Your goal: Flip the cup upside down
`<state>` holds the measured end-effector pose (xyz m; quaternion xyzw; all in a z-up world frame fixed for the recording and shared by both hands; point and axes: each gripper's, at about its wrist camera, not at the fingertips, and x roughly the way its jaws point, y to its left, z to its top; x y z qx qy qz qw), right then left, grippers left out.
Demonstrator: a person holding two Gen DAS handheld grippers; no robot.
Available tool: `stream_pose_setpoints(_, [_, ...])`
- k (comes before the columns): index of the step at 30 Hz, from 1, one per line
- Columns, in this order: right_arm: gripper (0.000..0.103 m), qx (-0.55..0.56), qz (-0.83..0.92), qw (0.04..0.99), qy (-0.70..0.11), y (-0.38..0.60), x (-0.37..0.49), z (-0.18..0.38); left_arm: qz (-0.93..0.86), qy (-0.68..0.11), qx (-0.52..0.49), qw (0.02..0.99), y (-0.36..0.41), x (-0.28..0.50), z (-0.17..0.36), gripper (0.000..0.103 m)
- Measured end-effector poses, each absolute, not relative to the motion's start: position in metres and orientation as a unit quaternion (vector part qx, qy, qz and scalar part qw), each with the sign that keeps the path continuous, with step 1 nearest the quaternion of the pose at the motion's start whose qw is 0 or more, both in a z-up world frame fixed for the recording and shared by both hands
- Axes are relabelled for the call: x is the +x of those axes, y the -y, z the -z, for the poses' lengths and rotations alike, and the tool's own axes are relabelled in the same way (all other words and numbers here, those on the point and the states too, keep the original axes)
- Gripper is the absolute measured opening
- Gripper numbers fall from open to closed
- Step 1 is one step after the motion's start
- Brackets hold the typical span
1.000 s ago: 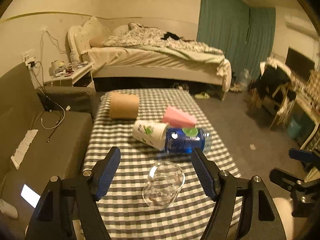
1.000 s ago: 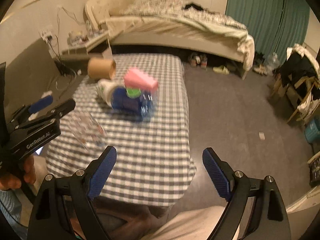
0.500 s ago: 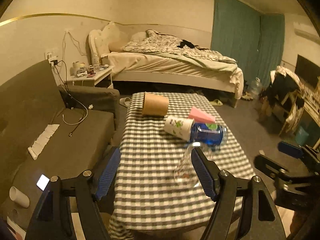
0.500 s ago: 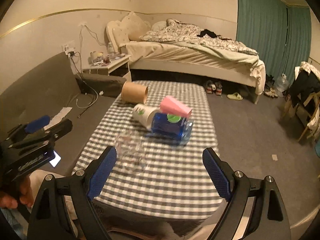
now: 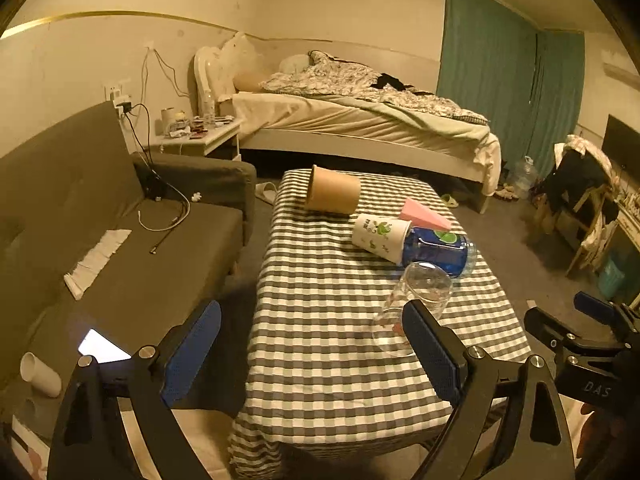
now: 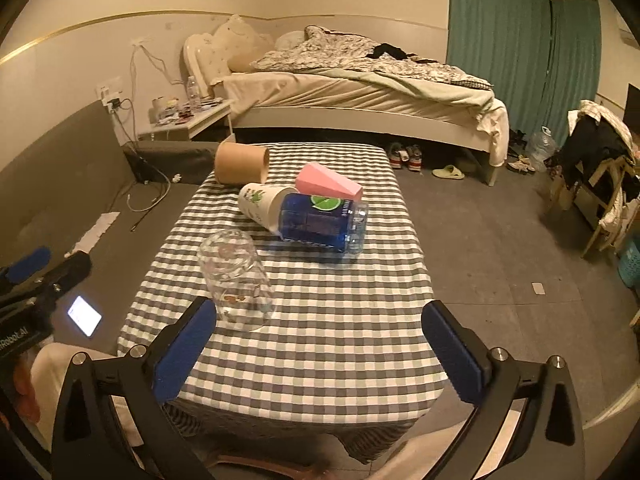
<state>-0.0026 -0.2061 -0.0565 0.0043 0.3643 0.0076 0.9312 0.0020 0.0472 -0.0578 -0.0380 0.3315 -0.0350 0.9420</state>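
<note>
Glass cup [image 6: 236,280] now stands mouth-down on checked tablecloth [image 6: 340,320], lower left of centre; 1 s ago it lay tilted. Left gripper [image 5: 312,356] & right gripper [image 6: 316,344] have pulled back, jaws wide apart, holding nothing.

I see a dim, warm-lit bedroom: unmade bed [image 6: 360,80] against the beige wall, teal curtains [image 6: 520,40], grey sofa [image 5: 100,220], grey floor [image 6: 500,240].

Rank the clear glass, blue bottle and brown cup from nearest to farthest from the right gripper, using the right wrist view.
From the right gripper:
1. Clear glass, upside down just ahead of its left finger.
2. Blue bottle, lying mid-table.
3. Brown cup, on its side at the far left corner.
</note>
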Motion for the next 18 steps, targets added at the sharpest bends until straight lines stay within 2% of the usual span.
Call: stream_pose_setpoints(18, [0.103, 0.002, -0.004, 0.931, -0.366, 0.2032, -0.004, 0.0588, 0.029, -0.339, -0.037, 0.94, -0.0464, 0.0029, 0.0592, 0.095])
